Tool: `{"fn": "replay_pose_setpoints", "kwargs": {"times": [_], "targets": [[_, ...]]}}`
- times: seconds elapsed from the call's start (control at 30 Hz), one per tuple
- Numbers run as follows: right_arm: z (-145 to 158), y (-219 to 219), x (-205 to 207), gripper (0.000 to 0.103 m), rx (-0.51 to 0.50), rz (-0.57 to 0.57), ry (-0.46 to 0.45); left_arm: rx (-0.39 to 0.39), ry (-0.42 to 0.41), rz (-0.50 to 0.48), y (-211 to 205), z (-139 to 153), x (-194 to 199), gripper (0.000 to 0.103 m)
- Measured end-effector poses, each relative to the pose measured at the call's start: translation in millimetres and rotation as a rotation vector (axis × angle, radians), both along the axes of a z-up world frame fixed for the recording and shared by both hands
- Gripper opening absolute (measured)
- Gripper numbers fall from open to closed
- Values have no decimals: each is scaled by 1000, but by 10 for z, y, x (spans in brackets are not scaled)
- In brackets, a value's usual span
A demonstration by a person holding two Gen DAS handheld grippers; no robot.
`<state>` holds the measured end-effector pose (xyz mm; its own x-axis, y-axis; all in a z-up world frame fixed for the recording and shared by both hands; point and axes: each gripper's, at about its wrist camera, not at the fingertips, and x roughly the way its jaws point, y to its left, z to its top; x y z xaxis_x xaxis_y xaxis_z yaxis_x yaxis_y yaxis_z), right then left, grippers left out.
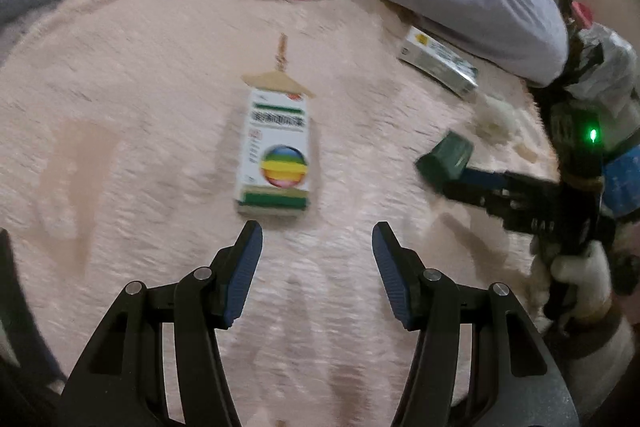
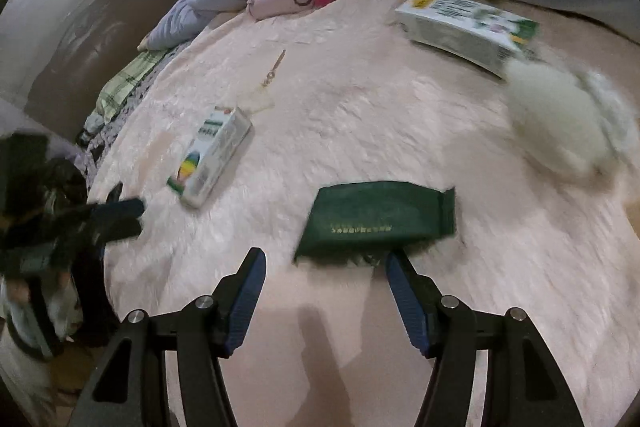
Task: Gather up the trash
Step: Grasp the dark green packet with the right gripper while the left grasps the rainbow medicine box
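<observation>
Trash: green pouch [image 2: 380, 217] on bed, light, crinkly; pinch near edge | right tongs [image 2: 324, 271] spread, empty, just before pouch | left tongs [image 1: 317, 247] spread, empty

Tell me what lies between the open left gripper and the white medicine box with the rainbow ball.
Nothing: only bare pink plush blanket separates the left gripper from the white medicine box, seen in the left wrist view.

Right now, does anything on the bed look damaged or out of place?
Yes. The dark green packet is torn open at its right end, and the rainbow-printed box lies with its top flap open.
</observation>
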<state>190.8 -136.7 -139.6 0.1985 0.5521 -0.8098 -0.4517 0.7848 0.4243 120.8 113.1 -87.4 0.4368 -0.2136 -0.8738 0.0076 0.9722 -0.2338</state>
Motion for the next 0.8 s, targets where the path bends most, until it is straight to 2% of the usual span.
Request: {"fn": "replay_pose_setpoints", "kwargs": {"times": [0.2, 0.3, 0.47, 0.67, 0.8], "targets": [[74, 175, 115, 61, -27, -5, -51, 35, -15, 55, 119, -137, 184, 56], [69, 160, 119, 71, -29, -13, -49, 38, -8, 61, 88, -237, 320, 56], [-37, 255, 240, 71, -9, -37, -15, 97, -49, 81, 46, -291, 490, 56], [-88, 359, 353, 72, -4, -61, -32, 145, -5, 75, -31, -492, 700, 56], [-118, 452, 367, 69, -44, -59, -71, 119, 22, 84, -14, -578, 715, 55]]}}
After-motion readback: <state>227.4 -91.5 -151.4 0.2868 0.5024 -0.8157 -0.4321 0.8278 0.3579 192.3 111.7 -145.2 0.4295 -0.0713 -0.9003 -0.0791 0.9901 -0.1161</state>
